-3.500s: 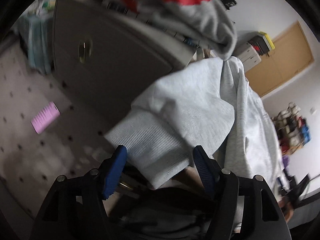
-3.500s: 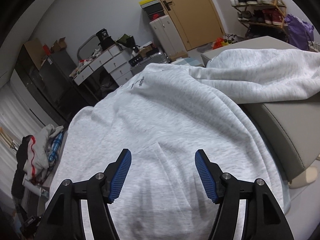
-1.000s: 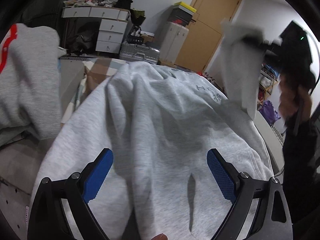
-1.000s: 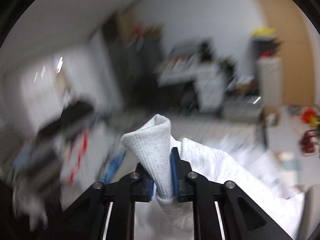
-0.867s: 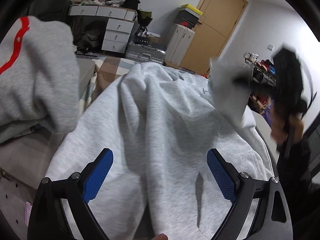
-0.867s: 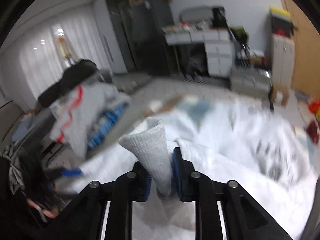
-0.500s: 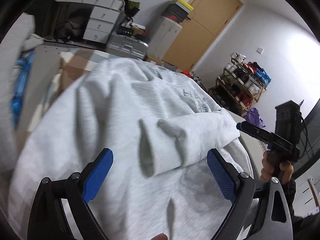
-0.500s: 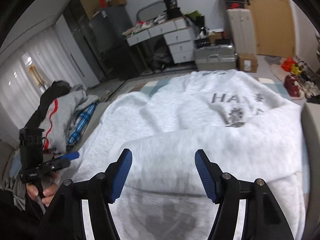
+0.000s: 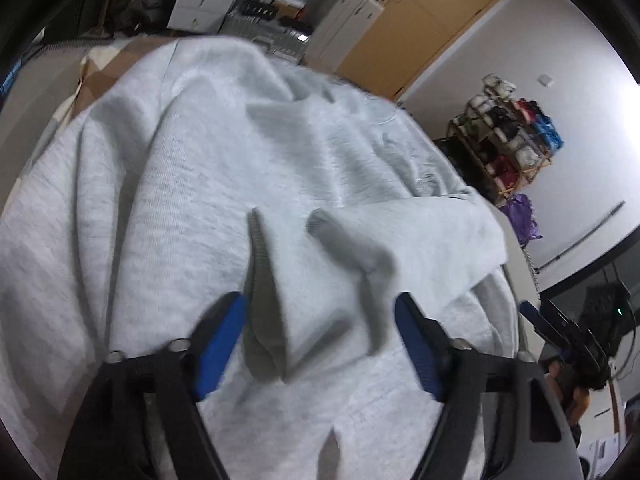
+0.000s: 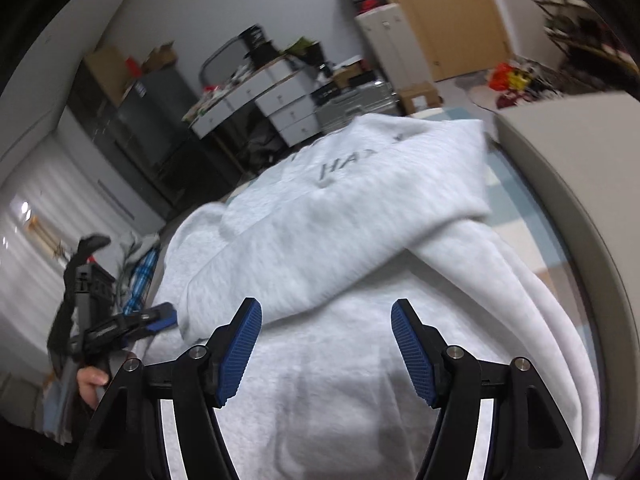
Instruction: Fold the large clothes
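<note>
A large light-grey sweatshirt [image 9: 180, 168] lies spread out, its printed chest [image 10: 344, 168] facing up. One sleeve [image 10: 340, 236] is folded across the body. Its ribbed cuff [image 9: 262, 280] lies between the blue pads of my left gripper [image 9: 320, 302]. The jaws are closing around the cuff, and the pads do not press on it. My right gripper [image 10: 326, 306] hovers open over the lower body of the sweatshirt [image 10: 340, 392], with nothing between its fingers. Each gripper shows in the other's view: the right gripper [image 9: 560, 332] at the far right, the left gripper [image 10: 156, 320] at the left.
A grey padded seat edge [image 10: 568, 160] borders the sweatshirt on the right. A pile of other clothes [image 10: 140, 256] sits at the left. Behind stand white drawers [image 10: 280, 100], a silver case [image 10: 352, 106], a wooden door [image 10: 452, 12] and a shoe rack [image 9: 512, 136].
My right gripper carried the cuff across the sweatshirt, let it go, opened and drew back. My left gripper came down toward the cuff and its jaws narrowed around it.
</note>
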The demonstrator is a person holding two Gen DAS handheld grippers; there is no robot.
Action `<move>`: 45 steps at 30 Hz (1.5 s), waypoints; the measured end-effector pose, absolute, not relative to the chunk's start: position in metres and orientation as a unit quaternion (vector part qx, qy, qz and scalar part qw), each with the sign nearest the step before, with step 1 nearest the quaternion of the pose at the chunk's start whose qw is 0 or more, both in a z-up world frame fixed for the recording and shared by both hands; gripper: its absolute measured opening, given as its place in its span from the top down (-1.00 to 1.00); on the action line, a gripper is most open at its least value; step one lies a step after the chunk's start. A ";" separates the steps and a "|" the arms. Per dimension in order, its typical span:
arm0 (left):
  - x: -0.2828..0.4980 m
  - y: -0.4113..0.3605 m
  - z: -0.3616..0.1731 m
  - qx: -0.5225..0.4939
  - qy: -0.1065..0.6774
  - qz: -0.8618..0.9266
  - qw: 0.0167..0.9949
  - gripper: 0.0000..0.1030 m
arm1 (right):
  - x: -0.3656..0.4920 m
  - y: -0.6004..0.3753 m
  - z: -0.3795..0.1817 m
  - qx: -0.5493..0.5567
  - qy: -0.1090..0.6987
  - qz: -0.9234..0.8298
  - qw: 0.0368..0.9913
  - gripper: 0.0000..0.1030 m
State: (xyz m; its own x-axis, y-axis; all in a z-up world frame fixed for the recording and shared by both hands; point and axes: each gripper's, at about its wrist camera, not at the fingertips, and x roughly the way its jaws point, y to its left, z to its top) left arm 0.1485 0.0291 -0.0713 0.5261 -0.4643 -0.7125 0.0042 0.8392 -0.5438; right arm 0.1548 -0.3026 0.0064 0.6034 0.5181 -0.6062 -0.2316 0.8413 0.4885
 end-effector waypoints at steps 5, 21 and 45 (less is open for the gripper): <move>0.150 0.026 -0.074 -0.233 0.459 -0.118 0.849 0.89 | 0.150 -0.317 0.005 0.198 0.386 0.199 0.879 -0.33; 0.164 0.082 0.039 -0.182 0.284 -0.064 0.939 1.00 | 0.177 -0.324 -0.010 0.101 0.420 0.065 0.899 -0.34; 0.179 -0.016 -0.001 -0.100 0.383 -0.151 0.906 -0.13 | 0.215 -0.390 -0.060 0.309 0.470 0.079 0.823 0.85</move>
State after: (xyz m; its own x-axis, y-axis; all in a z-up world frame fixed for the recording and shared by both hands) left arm 0.1793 -0.0159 -0.0009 0.6605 -0.3500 -0.6642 0.1975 0.9345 -0.2961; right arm 0.2147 -0.3897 -0.0602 0.5466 0.4200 -0.7244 0.1610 0.7963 0.5831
